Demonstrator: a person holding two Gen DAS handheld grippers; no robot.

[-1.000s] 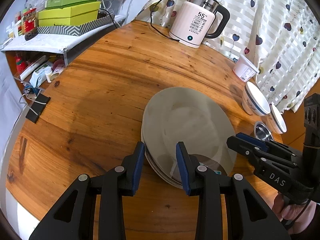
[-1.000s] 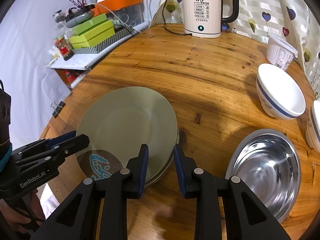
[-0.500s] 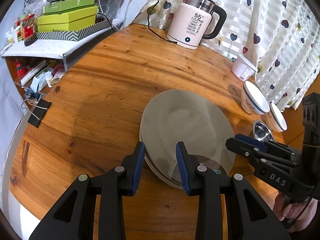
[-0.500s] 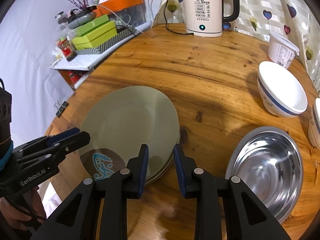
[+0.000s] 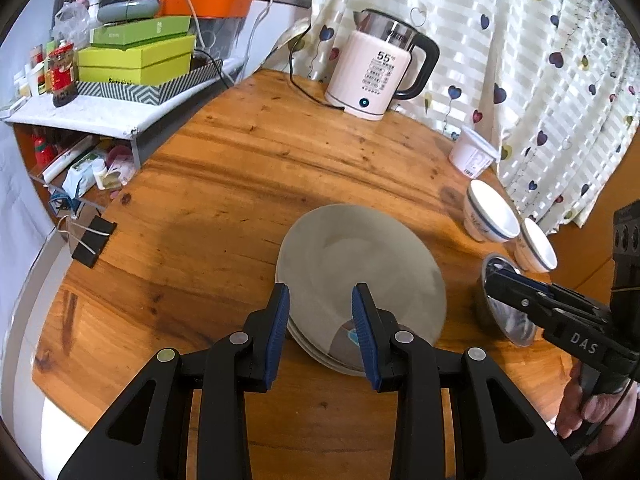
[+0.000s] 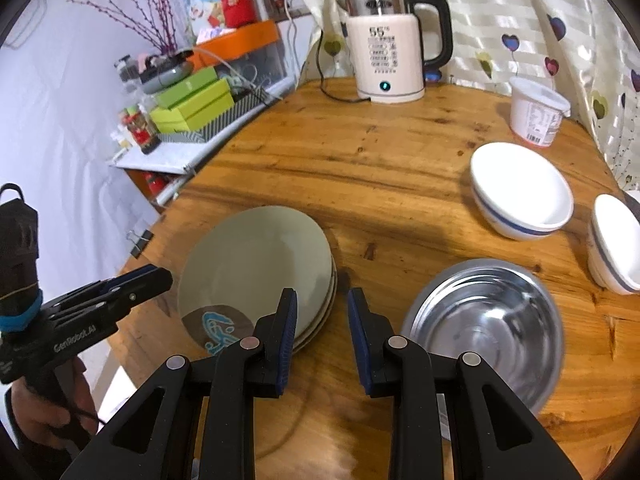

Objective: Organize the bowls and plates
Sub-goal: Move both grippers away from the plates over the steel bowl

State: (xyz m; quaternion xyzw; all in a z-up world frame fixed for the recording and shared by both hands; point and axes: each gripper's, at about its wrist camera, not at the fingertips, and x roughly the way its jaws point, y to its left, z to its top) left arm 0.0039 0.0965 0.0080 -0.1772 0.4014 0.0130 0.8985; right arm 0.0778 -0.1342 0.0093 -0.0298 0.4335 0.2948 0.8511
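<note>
A stack of grey-green plates (image 5: 360, 272) (image 6: 256, 276) lies on the round wooden table (image 5: 224, 184), the top one with a brown and blue mark at its near edge. A steel bowl (image 6: 488, 324) (image 5: 504, 312) sits right of the stack. Two white bowls with a blue band (image 6: 520, 192) (image 6: 616, 256) stand further right, also in the left wrist view (image 5: 488, 216) (image 5: 536, 248). My left gripper (image 5: 320, 312) is open and empty above the stack's near edge. My right gripper (image 6: 322, 312) is open and empty between the stack and the steel bowl.
A white electric kettle (image 5: 376, 76) with its cord stands at the table's far side. A white tub (image 6: 538, 112) is at the far right by the curtain. A cluttered side shelf with green boxes (image 5: 136, 60) stands left. A binder clip (image 5: 90, 236) lies at the left edge.
Both grippers have pulled back and lifted slightly, so the plates and bowls look smaller and further off. Both jaws stay open. Nothing on the table has moved.
</note>
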